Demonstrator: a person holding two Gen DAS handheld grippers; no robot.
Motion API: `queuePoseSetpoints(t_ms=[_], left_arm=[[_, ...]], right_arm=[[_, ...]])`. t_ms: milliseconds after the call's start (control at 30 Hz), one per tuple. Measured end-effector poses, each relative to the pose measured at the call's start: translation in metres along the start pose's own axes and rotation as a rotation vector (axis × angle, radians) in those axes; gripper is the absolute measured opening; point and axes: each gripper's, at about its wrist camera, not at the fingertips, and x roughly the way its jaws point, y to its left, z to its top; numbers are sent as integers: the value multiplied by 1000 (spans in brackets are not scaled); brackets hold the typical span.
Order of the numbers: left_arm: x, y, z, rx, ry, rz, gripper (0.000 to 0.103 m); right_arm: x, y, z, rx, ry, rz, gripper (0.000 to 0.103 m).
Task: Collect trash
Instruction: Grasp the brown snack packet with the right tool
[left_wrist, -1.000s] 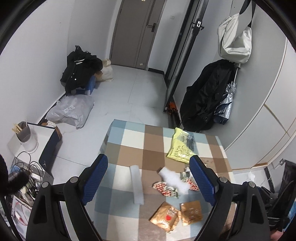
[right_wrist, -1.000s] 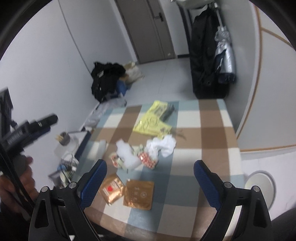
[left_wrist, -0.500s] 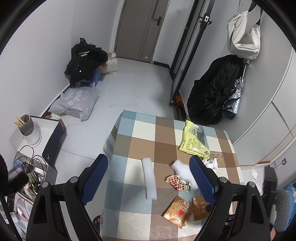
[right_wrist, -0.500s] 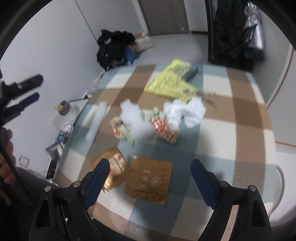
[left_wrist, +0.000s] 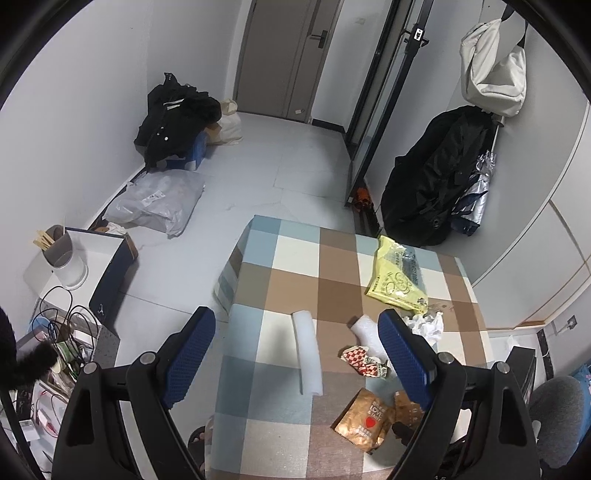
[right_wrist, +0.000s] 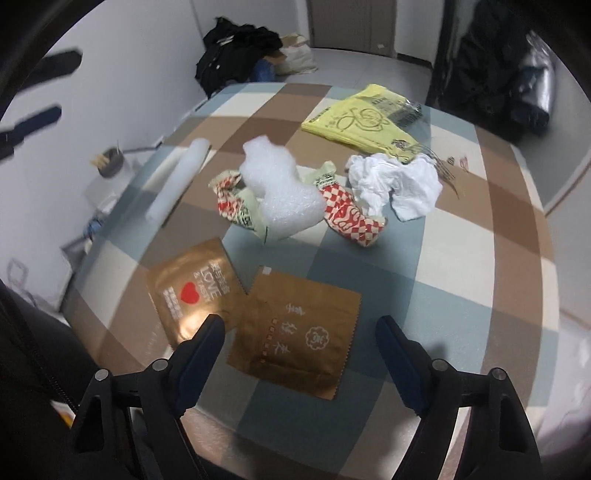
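Trash lies on a checked tablecloth (right_wrist: 443, 295). My right gripper (right_wrist: 300, 322) hangs low over a gold packet with a flower mark (right_wrist: 314, 299). Its jaws are closing, the packet lies below the gap, and the pads touch nothing. A gold packet with a red heart (right_wrist: 188, 288) overlaps it on the left. Behind lie bubble wrap (right_wrist: 280, 188), red-and-white checked wrappers (right_wrist: 351, 218), a crumpled white tissue (right_wrist: 395, 184), a yellow bag (right_wrist: 358, 118) and a white foam strip (right_wrist: 181, 181). My left gripper (left_wrist: 297, 315) is open and empty, high above the foam strip (left_wrist: 306, 354).
On the floor left of the table are a grey plastic bag (left_wrist: 159, 199), a pile of black clothes (left_wrist: 173, 114) and a white side table (left_wrist: 99, 243) with a cup and cables. A black coat (left_wrist: 436, 177) hangs at the right wall. The table's left edge (left_wrist: 229, 280) drops to the floor.
My right gripper has come down and tilted toward the table, so the gold packets now fill the space before its jaws, which stand slightly narrower. The left gripper has hardly moved.
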Motion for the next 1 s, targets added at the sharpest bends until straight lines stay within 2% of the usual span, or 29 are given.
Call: queuePoseSetpoints(t_ms=[100, 167, 233, 267, 400, 467, 567, 733, 867, 1000], left_arm=[[2, 2, 0, -9, 6, 4, 88], [2, 2, 0, -12, 8, 5, 88], [2, 2, 0, -15, 10, 1, 88], [3, 2, 0, -15, 10, 2, 88], [4, 1, -2, -8, 15, 12, 88], [6, 1, -3, -10, 20, 16, 88], [6, 3, -4, -19, 22, 27, 88], [5, 5, -5, -36, 19, 34, 88], [5, 5, -6, -59, 20, 0, 87], [4, 3, -7, -42, 12, 6, 88]], right_arm=[[0, 2, -1, -30, -1, -25, 81], [-2, 2, -3, -52, -5, -54, 69], [-4, -1, -3, -52, -7, -46, 63], [-4, -3, -3, -46, -9, -52, 56], [-6, -8, -4, -38, -11, -48, 50], [-8, -6, -6, -47, -15, -45, 44], [-9, -3, -8, -60, -21, -49, 41], [-12, -6, -8, -27, -35, -22, 30], [-21, -8, -5, -19, -54, 5, 17], [-23, -13, -5, 21, -54, 50, 13]])
